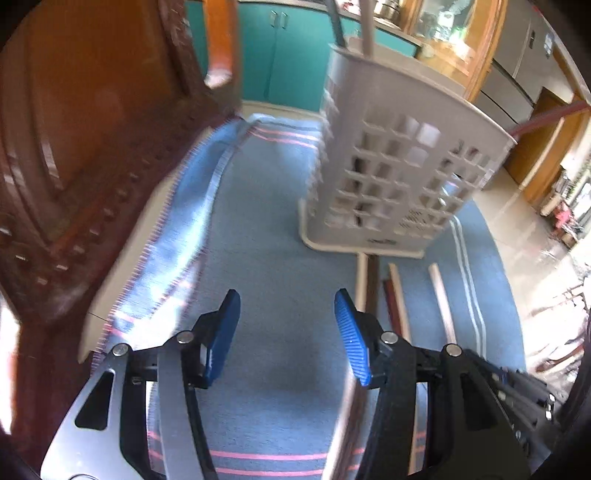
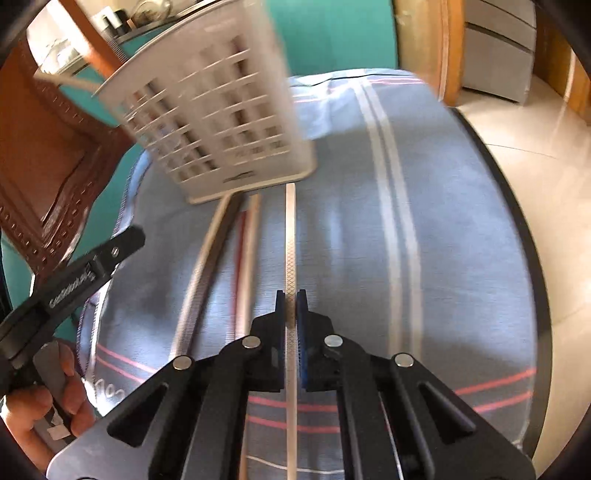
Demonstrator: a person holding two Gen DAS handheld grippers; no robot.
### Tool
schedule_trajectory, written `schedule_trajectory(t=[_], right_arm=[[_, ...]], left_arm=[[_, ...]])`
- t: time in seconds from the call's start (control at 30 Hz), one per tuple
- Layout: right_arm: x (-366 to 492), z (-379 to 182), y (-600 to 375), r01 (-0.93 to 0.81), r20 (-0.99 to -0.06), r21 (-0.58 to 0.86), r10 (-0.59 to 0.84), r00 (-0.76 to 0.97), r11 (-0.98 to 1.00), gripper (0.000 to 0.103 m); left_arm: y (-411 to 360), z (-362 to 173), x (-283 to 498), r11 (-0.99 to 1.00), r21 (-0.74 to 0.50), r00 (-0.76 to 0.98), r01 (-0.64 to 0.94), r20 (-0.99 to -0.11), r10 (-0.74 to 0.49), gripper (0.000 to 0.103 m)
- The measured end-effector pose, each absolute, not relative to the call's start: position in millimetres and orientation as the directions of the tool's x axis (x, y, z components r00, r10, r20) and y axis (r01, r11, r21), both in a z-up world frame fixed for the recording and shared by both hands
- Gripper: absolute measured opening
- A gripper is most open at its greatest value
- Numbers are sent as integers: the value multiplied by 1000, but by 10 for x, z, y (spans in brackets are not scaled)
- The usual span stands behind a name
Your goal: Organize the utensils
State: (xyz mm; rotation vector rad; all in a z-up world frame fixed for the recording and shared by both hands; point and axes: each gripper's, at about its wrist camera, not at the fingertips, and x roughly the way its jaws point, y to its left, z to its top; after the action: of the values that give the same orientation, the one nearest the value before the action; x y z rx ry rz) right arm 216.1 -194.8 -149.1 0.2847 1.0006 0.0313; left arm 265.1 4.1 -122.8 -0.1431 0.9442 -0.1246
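Left gripper, seen from the left wrist camera, stood about half open above a blue-grey cloth with pink and white stripes. Nothing lay between its ribbed blue pads, and they touched nothing. Ahead and to the right stood a white plastic lattice utensil caddy, upright on the cloth, with two long handles rising out of its top. A small dark label sat low on the caddy's front wall; its writing was too blurred to read. Several pale chopsticks lay flat on the cloth just in front of the caddy's base, to the right of the open pads. A carved brown wooden chair bordered the cloth on the left.

Right gripper, seen from the right wrist camera, was closed on one pale chopstick with a cross-hatched pattern. The stick ran straight away from the pads, its far tip lying just short of the caddy's base. Two more pale sticks and a thin red one lay on the cloth to the left, roughly parallel to the gripped stick. At the left edge, a person's hand held the handle of the other gripper; white lettering on its black body was visible but not legible. Beige floor tiles showed past the table's right edge.
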Motion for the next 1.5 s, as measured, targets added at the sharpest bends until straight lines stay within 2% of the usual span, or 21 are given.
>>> schedule_trajectory(t=[0.13,0.2,0.3,0.53,0.83,0.87,0.93,1.0,1.07,1.5], right_arm=[[2178,-1527,-2129,135,-831,239,130,541,962,6],[2189,-1533,-2192,146,-831,254,139,539,956,7],[2111,-1537,-2266,144,-825,257,139,549,956,10],[2052,-1502,-2253,133,-821,240,128,557,962,17],[2075,-1588,-2239,138,-831,238,128,541,961,19],[2074,-1592,-2238,139,-831,239,128,541,961,20],[2071,-1597,-2236,140,-832,242,131,539,960,24],[2067,-1596,-2231,139,-832,240,130,539,961,25],[2060,-1596,-2228,139,-832,239,129,539,961,25],[2031,-1615,-2238,143,-831,243,130,541,959,25]], left_arm=[[-61,-1319,2671,967,-235,531,96,-809,-250,56],[-127,-1371,2684,965,-236,508,115,-821,-262,60],[-210,-1440,2691,961,-242,483,133,-831,-276,61],[-351,-1528,2701,971,-190,476,143,-847,-236,60],[-547,-1591,2630,980,-114,495,161,-850,-180,60],[-582,-1599,2625,981,-99,499,164,-850,-169,59],[-690,-1621,2596,981,-68,513,182,-844,-154,47],[-781,-1627,2566,978,-57,520,203,-839,-157,27],[-878,-1645,2526,975,-43,527,217,-836,-154,19],[-791,-1506,2486,969,-128,547,210,-806,-225,19]])
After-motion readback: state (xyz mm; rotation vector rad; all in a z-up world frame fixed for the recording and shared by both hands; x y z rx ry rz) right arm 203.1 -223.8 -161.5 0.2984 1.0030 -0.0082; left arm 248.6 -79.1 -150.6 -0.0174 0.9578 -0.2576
